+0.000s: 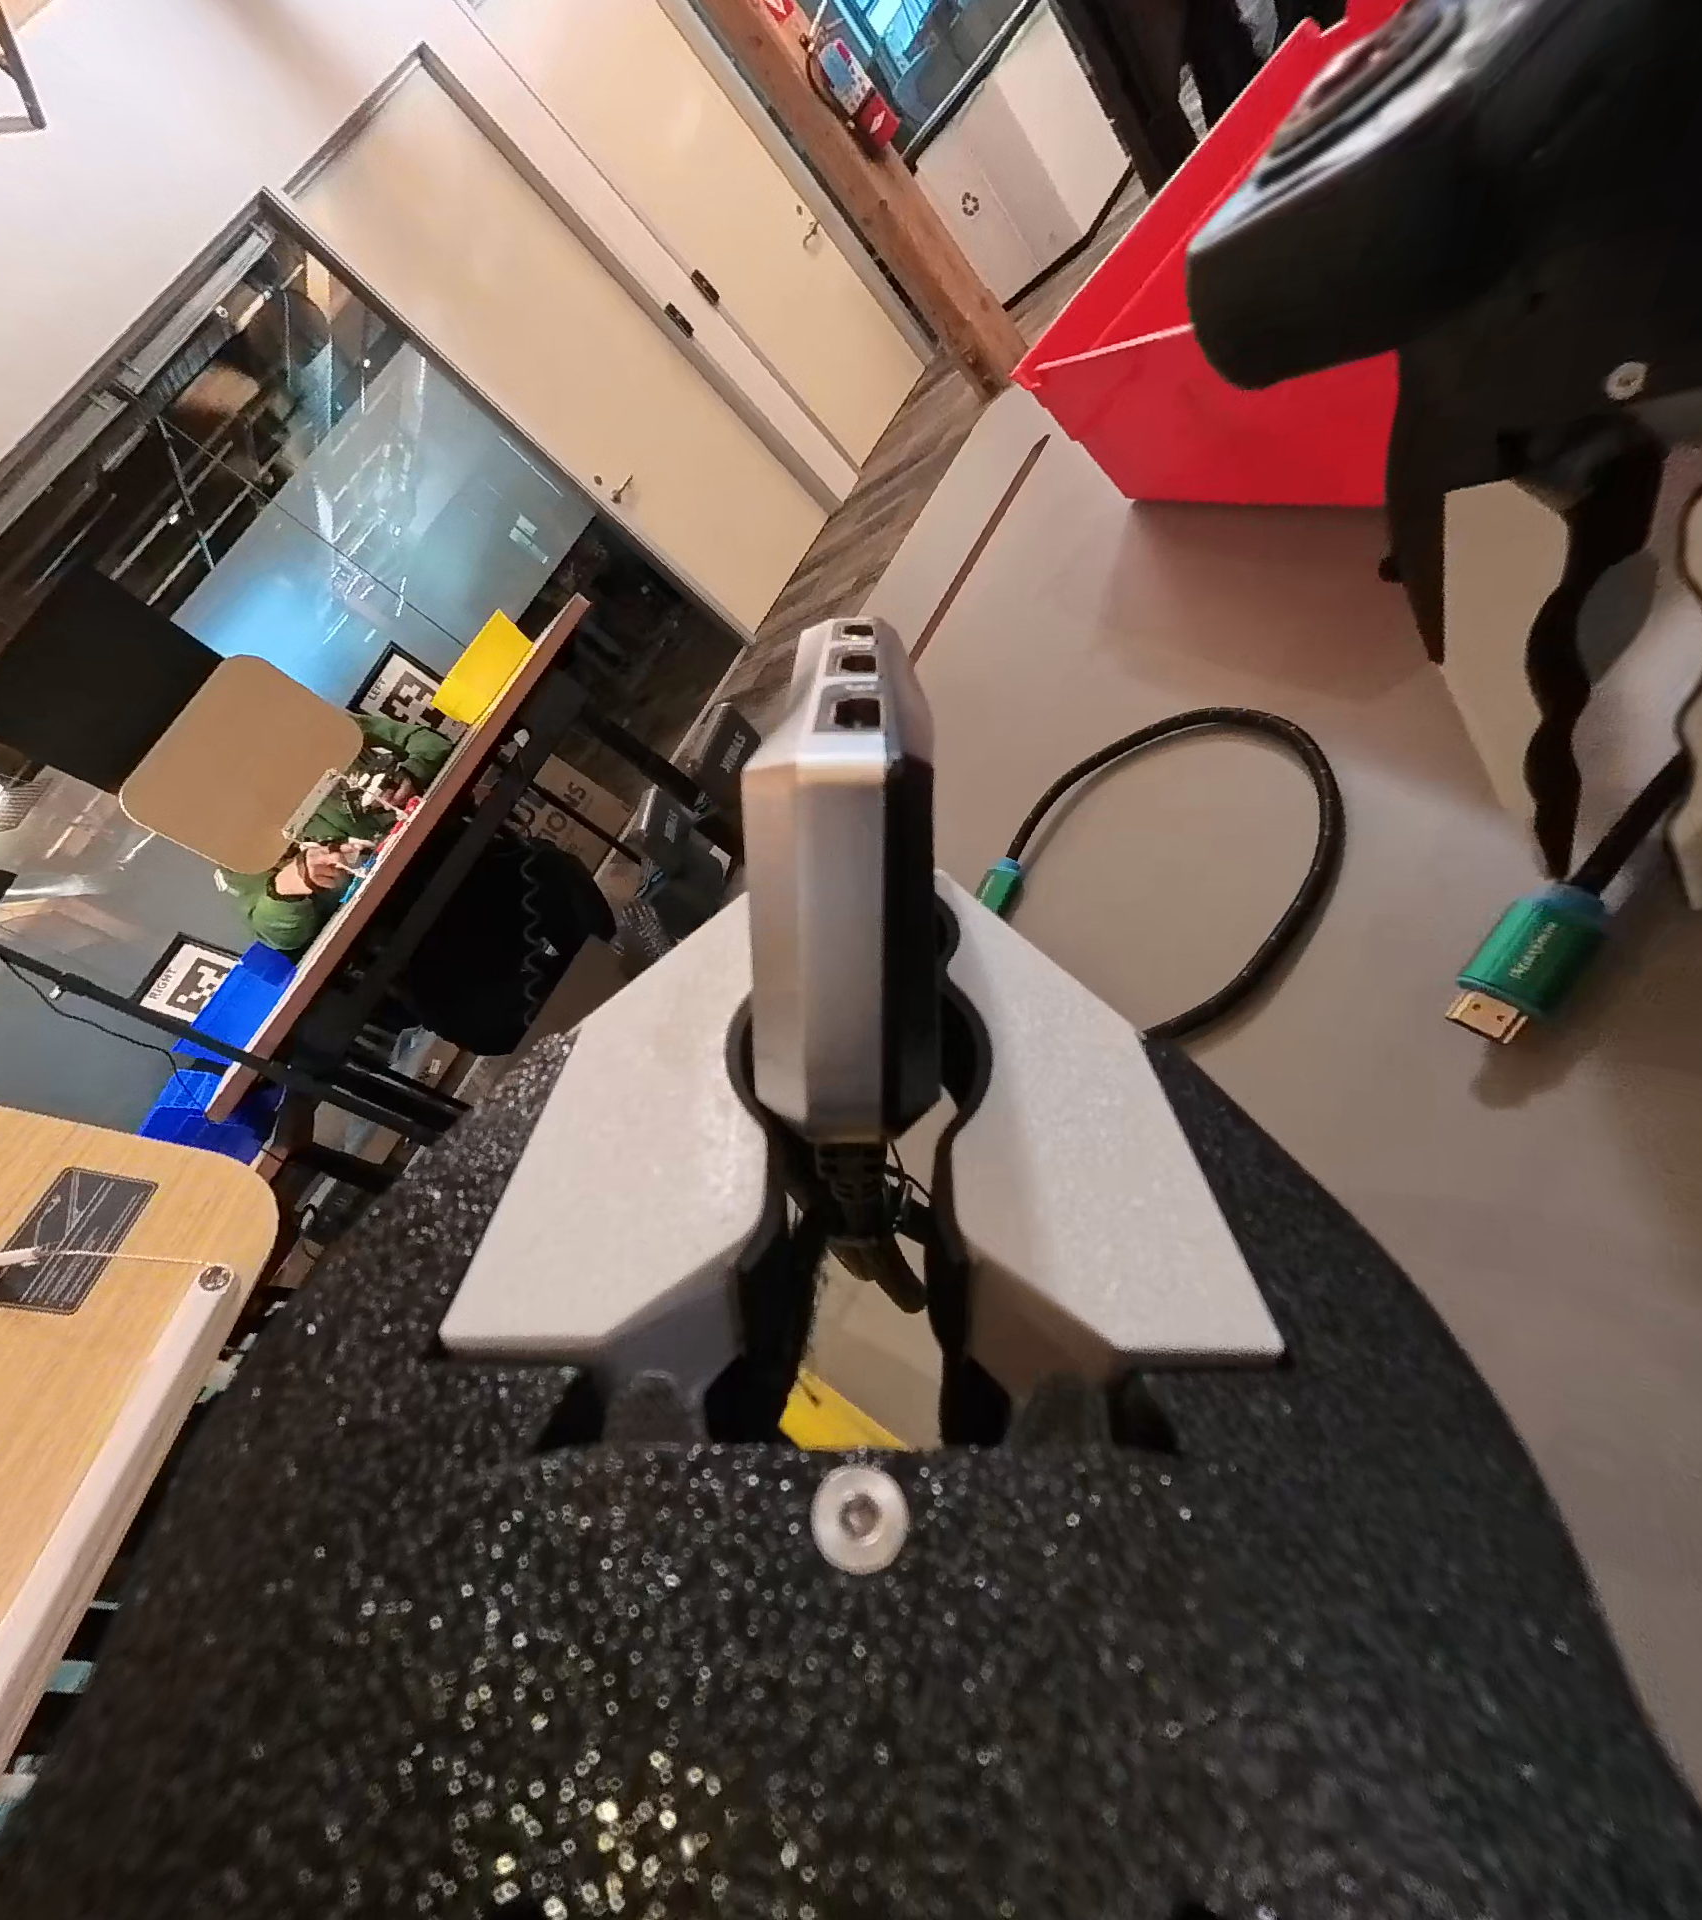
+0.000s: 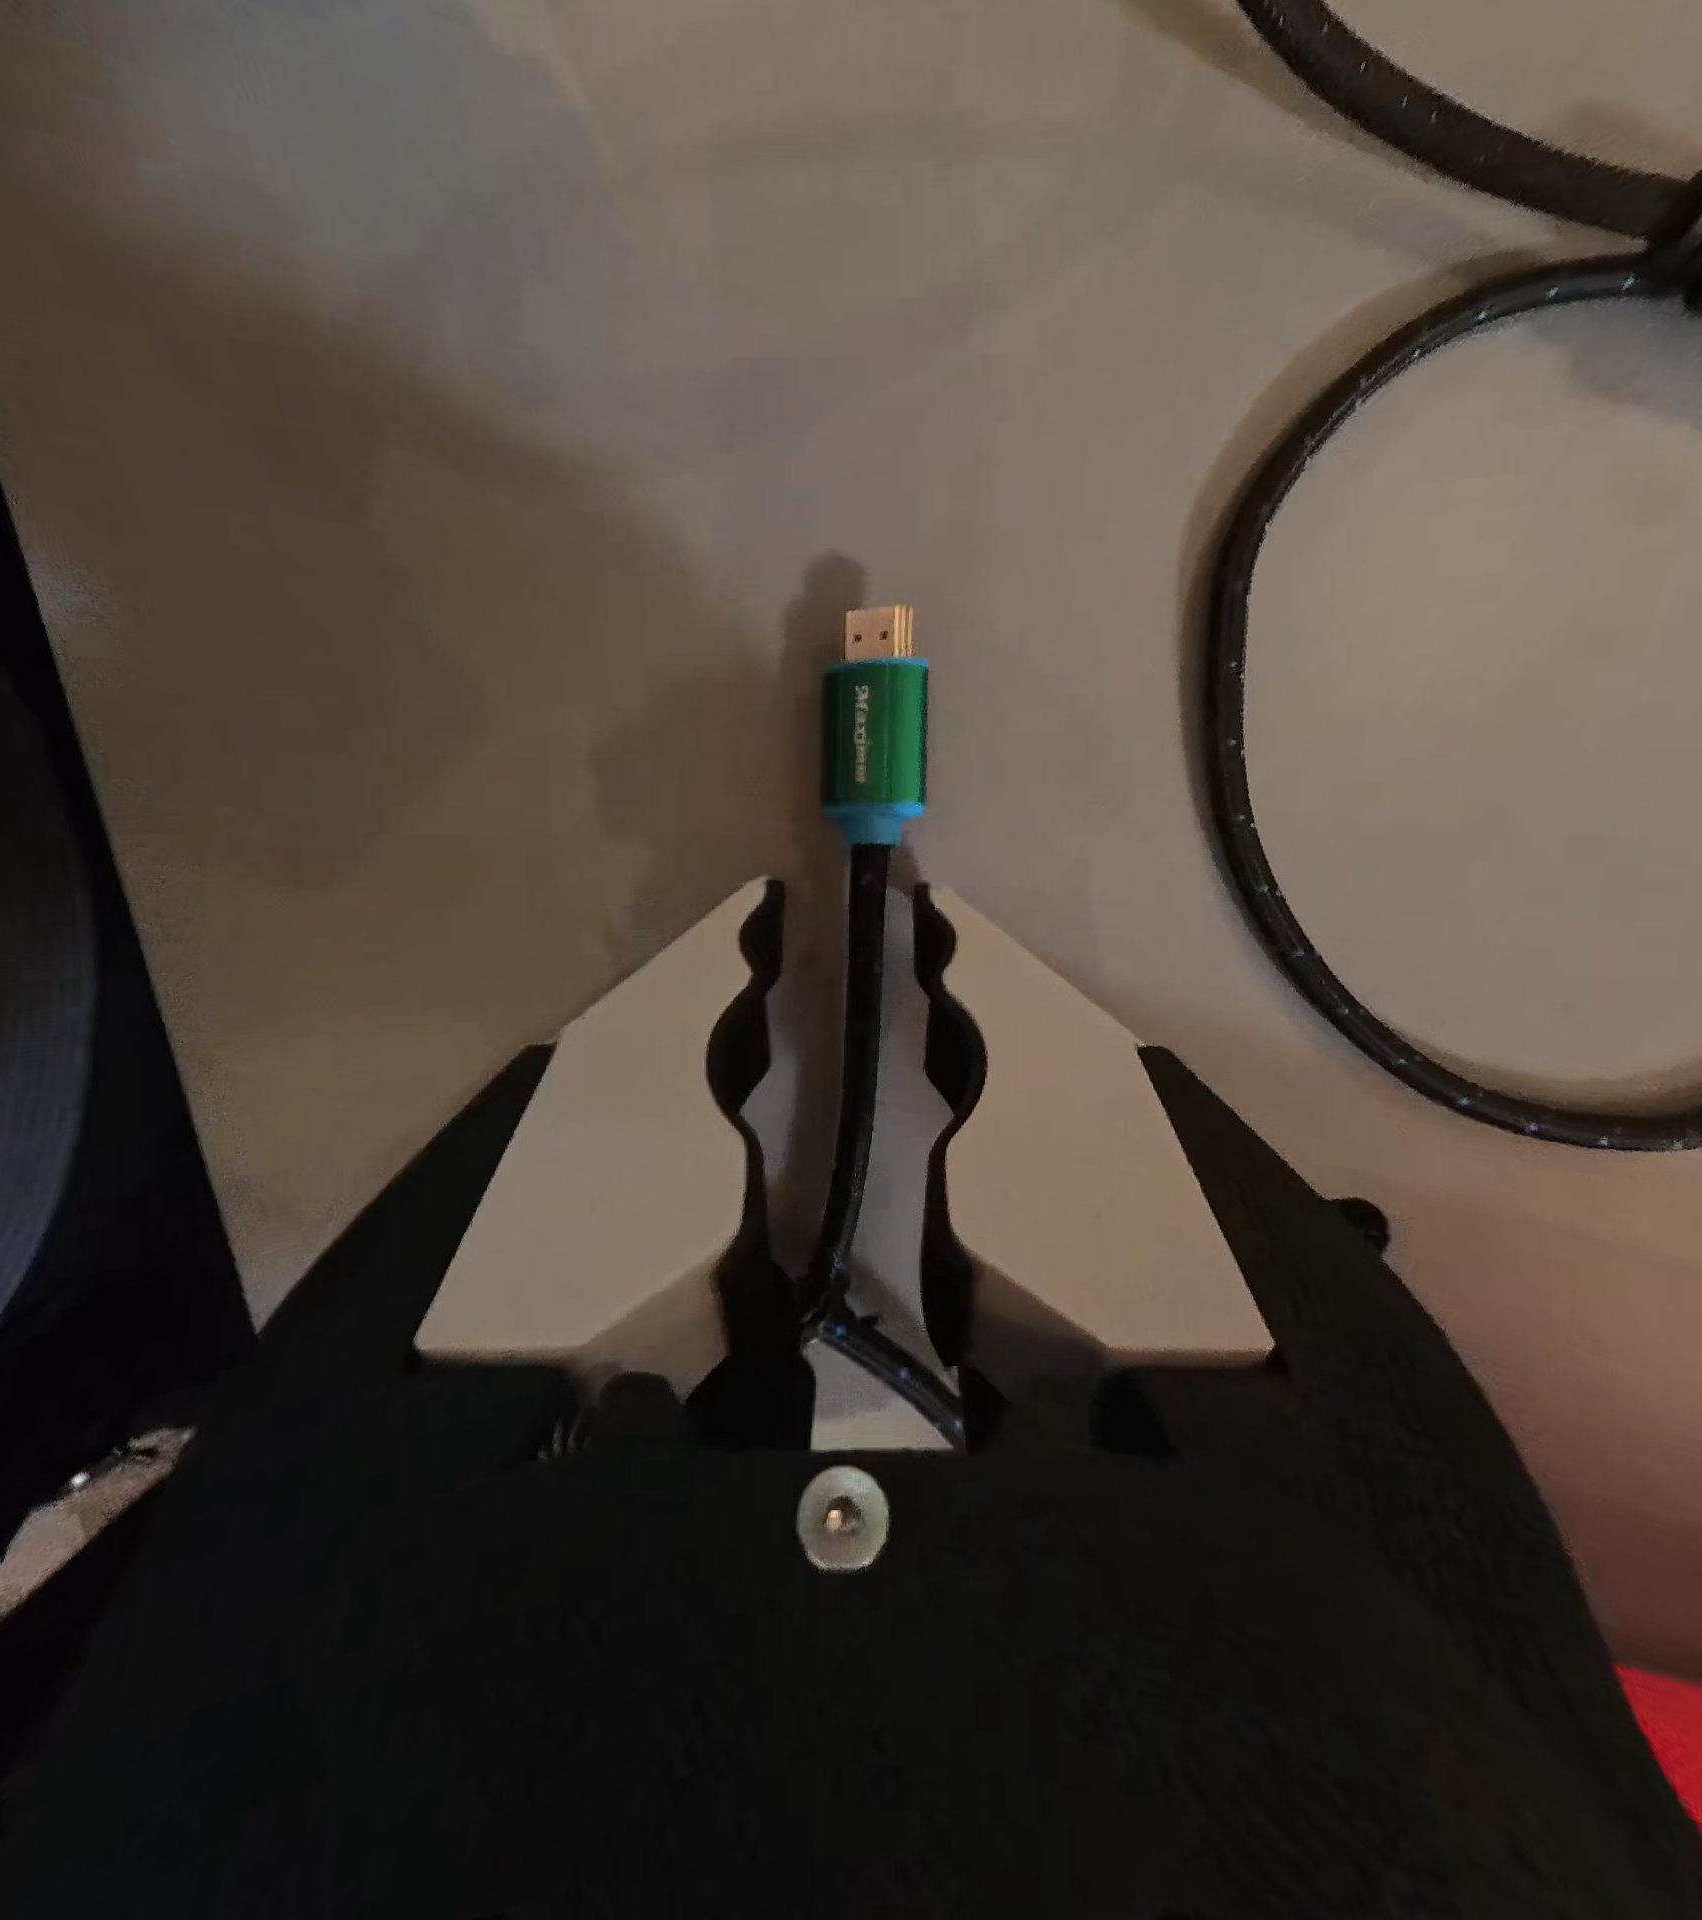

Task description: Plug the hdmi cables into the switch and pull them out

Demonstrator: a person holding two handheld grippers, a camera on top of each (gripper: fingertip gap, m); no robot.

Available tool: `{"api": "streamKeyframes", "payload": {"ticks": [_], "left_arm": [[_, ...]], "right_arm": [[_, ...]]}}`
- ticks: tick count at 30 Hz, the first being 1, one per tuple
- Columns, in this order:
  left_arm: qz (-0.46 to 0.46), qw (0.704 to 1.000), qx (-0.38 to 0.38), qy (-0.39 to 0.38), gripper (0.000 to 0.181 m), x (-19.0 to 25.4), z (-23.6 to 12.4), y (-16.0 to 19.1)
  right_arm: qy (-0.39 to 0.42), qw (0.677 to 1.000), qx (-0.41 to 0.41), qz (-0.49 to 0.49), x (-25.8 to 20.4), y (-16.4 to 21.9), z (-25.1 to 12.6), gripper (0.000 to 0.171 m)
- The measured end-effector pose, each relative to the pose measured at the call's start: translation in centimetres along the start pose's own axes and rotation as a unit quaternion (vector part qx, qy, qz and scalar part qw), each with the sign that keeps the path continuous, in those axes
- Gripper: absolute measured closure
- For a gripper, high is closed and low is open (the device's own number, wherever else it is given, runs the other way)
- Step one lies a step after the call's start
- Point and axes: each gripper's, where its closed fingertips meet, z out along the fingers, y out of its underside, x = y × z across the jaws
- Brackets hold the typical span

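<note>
The left tongs (image 1: 842, 997) are tipped well over to one side, so the room behind leans steeply in the left wrist view, and they are clamped on the silver and black box-shaped HDMI switch (image 1: 831, 935), which they hold on edge between the grey fingers (image 1: 618, 1143). Its long axis runs straight forward along the fingers, away from the camera, and its narrow edge with a row of three ports (image 1: 852, 675) faces up and away; a short black lead hangs from its near end down between the fingers. The switch is held up off the grey bench (image 1: 1449, 1351). The right tongs (image 1: 1595, 831) reach down from above (seen from the left wrist view, their tips nearly meet the bench), and in the right wrist view the fingers (image 2: 753, 1039) stand slightly apart on either side of the black braided HDMI cable (image 2: 862, 1039) without visibly pressing it. That cable runs forward between them, and its green metal plug with blue collars (image 2: 873, 738) lies on the bench just past the fingertips, gold tip pointing straight away from the right camera. The rest of the cable curls in a loop (image 2: 1242, 831) off to the right. A red plastic bin (image 1: 1190, 395) sits farther back on the bench.
</note>
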Motion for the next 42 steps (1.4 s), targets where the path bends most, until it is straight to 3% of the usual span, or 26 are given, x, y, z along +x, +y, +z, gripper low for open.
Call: {"api": "streamKeyframes", "payload": {"ticks": [2, 7, 13, 16, 28, 42], "left_arm": [[0.002, 1.0, 0.0, 0.001, 0.161, 0.1, 0.0, 0.0], [0.026, 0.999, 0.0, -0.02, 0.162, -0.1, 0.0, 0.2], [0.194, 0.977, 0.019, -0.089, 0.162, 0.4, -0.2, -1.0], [0.264, 0.957, 0.034, -0.111, 0.159, 1.5, -0.1, -1.7], [0.363, 0.921, 0.043, -0.132, 0.162, 3.3, 0.2, -2.1], [0.424, 0.892, 0.047, -0.147, 0.162, 4.1, 0.1, -2.2]], "right_arm": [[-0.003, 1.0, 0.013, 0.012, 0.2, -0.1, 0.1, 0.165], [0.049, 0.997, 0.05, 0.024, 0.7, -1.4, -2.8, 0.167], [0.029, 0.98, 0.171, 0.101, -0.2, -5.9, -10.2, 0.167], [0.023, 0.975, 0.185, 0.122, -0.5, -6.7, -12.0, 0.167], [0.028, 0.99, 0.065, 0.121, -1.3, -5.2, -10.5, 0.167], [-0.012, 0.987, 0.056, 0.148, -1.7, -5.0, -9.6, 0.166]]}}
